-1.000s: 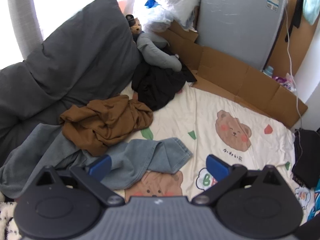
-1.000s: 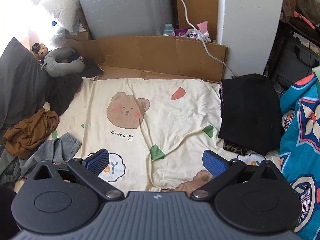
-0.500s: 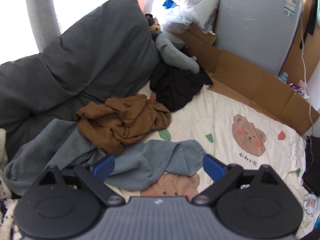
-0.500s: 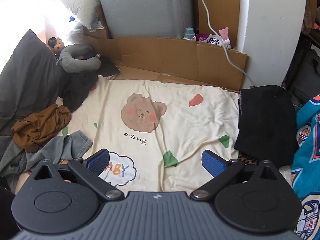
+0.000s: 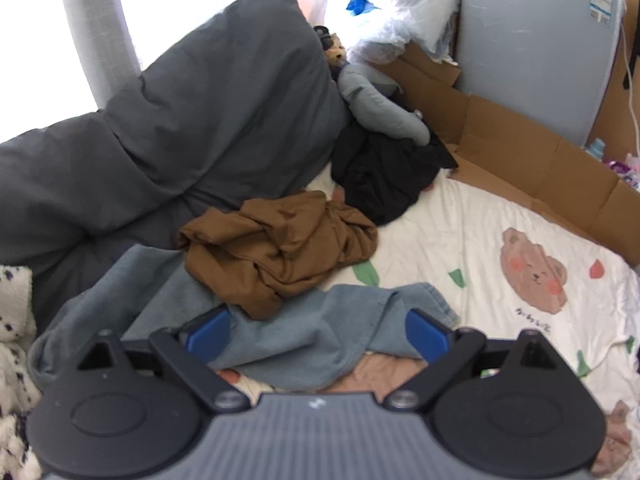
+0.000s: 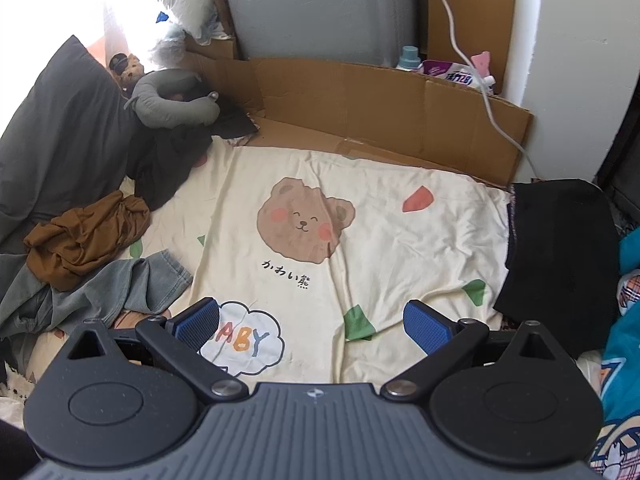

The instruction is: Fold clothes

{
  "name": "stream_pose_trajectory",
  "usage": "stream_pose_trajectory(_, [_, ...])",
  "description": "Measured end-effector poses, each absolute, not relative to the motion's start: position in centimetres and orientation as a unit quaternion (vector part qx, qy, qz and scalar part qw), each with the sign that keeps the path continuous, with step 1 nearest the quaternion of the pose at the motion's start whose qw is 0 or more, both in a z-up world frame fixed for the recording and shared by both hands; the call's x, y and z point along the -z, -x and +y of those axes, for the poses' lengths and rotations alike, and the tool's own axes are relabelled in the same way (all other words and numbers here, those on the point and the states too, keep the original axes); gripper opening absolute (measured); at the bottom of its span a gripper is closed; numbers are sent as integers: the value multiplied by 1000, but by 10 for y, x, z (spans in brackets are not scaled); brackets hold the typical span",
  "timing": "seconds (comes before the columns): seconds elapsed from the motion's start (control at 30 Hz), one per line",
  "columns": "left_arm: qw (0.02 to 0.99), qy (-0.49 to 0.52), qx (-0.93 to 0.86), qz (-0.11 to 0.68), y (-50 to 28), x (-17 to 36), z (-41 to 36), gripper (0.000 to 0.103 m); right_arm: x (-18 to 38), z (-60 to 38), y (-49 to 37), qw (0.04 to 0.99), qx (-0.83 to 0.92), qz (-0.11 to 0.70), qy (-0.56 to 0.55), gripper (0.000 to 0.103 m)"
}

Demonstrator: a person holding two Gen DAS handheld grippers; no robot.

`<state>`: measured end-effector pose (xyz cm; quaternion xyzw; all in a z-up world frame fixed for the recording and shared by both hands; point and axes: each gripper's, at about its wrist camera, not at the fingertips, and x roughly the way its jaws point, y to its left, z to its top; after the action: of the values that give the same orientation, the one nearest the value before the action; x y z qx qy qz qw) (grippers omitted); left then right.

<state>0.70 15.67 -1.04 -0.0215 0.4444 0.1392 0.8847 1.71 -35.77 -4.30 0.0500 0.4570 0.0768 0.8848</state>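
A crumpled brown garment [image 5: 280,248] [image 6: 84,236] lies on the cream bear-print sheet [image 5: 500,216] [image 6: 380,240], partly on top of faded blue jeans [image 5: 304,336] [image 6: 132,284]. A black garment [image 5: 380,176] [image 6: 168,160] is heaped behind them. My left gripper [image 5: 318,334] is open, hovering just above the jeans with nothing between its blue pads. My right gripper [image 6: 312,322] is open too, over the bare sheet to the right of the pile. A folded black garment [image 6: 560,240] rests at the sheet's right edge.
A dark grey duvet [image 5: 160,128] is bunched on the left. A grey neck pillow [image 5: 380,108] [image 6: 176,100] and white pillows [image 5: 404,4] sit at the back. Cardboard [image 5: 520,152] [image 6: 380,108] lines the far edge, with a white cable [image 6: 472,60] across it. Teal patterned fabric [image 6: 620,340] lies far right.
My left gripper has swung left and forward, so the jeans and brown garment now sit centred and closer. My right gripper has shifted left over the sheet. Both stayed open.
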Motion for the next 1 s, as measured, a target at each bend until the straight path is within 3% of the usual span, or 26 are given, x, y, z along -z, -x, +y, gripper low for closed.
stream_pose_trajectory(0.63, [878,49,-177,442,-17,40,229,90,83,-317,-39,882,-166,435,-79,94])
stream_pose_trajectory(1.0, [883,82,-181,426,-55,113,288,82,129,-297,-50,880,-187,423,-112,92])
